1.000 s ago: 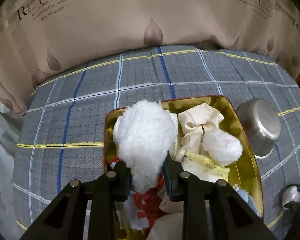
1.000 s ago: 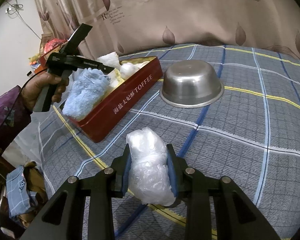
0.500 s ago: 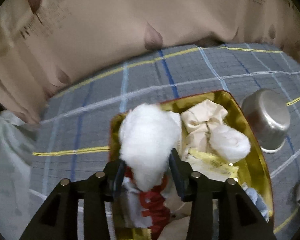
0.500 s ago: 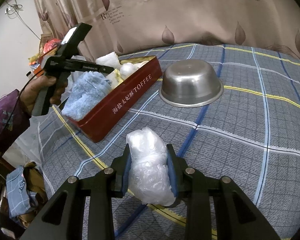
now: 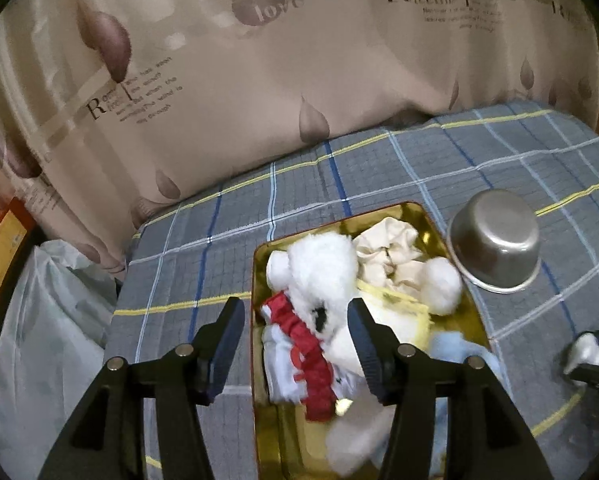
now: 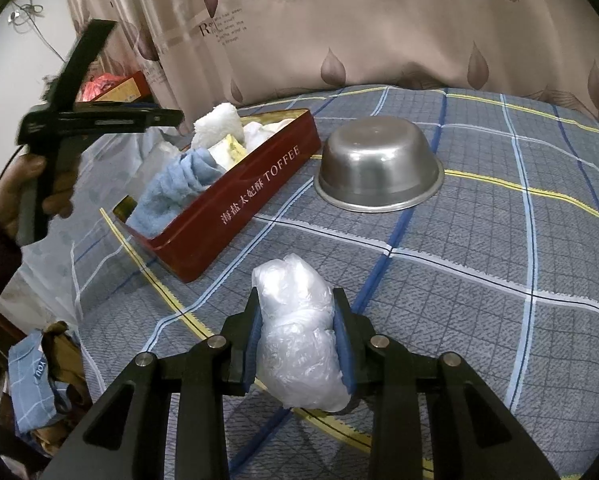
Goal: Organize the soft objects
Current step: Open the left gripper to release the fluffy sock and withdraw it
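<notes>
A red toffee tin (image 6: 255, 204) with a gold inside (image 5: 283, 432) sits on the checked cloth. It holds a fluffy white toy (image 5: 323, 276), a red and white cloth (image 5: 311, 356), a cream cloth (image 5: 387, 248), a white pom (image 5: 443, 284), a yellow piece and a blue towel (image 6: 175, 188). My left gripper (image 5: 295, 320) is open and empty above the tin, pulled back from the white toy. My right gripper (image 6: 295, 320) is shut on a crumpled clear plastic bag (image 6: 299, 332), above the cloth in front of the tin.
An upturned steel bowl (image 6: 379, 164) stands right of the tin, also in the left wrist view (image 5: 495, 248). A printed curtain (image 5: 259, 80) hangs behind. A white plastic bag (image 5: 47, 340) lies off the table's left edge. Blue fabric (image 6: 31, 384) lies on the floor.
My left gripper opened, let the fluffy white toy drop into the tin, and drew up and back. The right gripper held still with the plastic bag.
</notes>
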A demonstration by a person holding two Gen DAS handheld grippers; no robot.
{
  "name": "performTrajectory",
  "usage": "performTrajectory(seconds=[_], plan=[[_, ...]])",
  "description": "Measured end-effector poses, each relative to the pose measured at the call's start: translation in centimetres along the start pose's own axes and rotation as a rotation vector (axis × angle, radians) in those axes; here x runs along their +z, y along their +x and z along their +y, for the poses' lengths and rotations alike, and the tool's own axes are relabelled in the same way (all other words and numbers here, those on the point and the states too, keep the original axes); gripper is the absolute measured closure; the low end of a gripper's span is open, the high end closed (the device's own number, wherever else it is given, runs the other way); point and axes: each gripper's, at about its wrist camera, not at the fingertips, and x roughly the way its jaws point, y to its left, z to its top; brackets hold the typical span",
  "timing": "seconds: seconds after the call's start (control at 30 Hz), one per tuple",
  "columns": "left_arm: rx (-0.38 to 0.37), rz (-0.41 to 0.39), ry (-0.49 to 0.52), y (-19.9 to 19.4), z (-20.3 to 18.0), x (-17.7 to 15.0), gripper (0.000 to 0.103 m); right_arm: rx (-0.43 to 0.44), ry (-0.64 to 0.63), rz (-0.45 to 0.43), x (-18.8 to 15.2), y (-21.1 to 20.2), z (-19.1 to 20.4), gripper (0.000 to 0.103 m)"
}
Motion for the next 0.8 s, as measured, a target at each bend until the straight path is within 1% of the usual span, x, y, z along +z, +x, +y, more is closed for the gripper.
performTrajectory(seconds=[0.27, 0.43, 0.7, 0.8], plan=[[-0.008, -0.017, -0.077, -4.1, -0.1, -2.4, 0.048, -0.007, -0.004, 0.001, 0.0, 0.0, 0.0, 0.074], [0.007, -0.022, -0.125, -6.4, -0.4, -3.9, 0.048, -0.006, -0.003, 0.004, 0.0, 0.0, 0.0, 0.074], [0.002, 0.016, -0.265, -9.3, -1.0, -7.8, 0.048, -0.011, -0.009, 0.015, -0.1, 0.1, 0.1, 0.074], [0.003, 0.024, -0.329, -10.4, -1.4, -9.7, 0.048, -0.014, -0.011, 0.025, 0.0, 0.3, 0.2, 0.074]])
